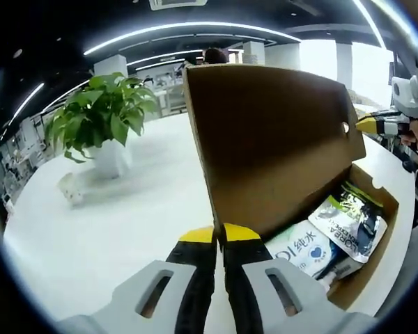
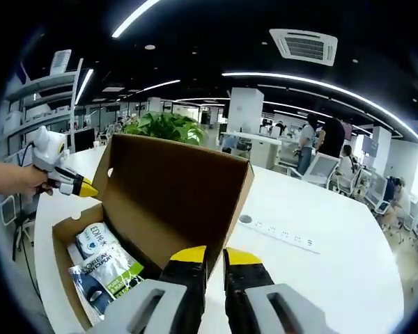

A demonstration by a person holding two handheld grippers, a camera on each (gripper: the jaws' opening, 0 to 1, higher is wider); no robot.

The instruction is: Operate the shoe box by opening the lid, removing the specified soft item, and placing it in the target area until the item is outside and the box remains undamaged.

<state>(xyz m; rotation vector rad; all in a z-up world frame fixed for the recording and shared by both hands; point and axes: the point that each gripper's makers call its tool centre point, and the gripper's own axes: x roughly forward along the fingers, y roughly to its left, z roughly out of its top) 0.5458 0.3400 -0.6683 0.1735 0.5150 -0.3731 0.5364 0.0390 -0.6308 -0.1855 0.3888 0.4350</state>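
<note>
On the white table (image 1: 111, 229) the shoe box (image 2: 70, 240) is sitting with its lid (image 2: 174, 195) already standing upright. Soft packets (image 2: 104, 268) are still lying inside, so removal is the step in hand. Left gripper (image 1: 218, 234) is sitting at the lid's lower edge, fingers pressed together. Right gripper (image 2: 216, 256) is likewise closed, on nothing I can see, near the lid's far side. Next move, I'd say: open one gripper, reach over the wall, pinch a packet gently.
</note>
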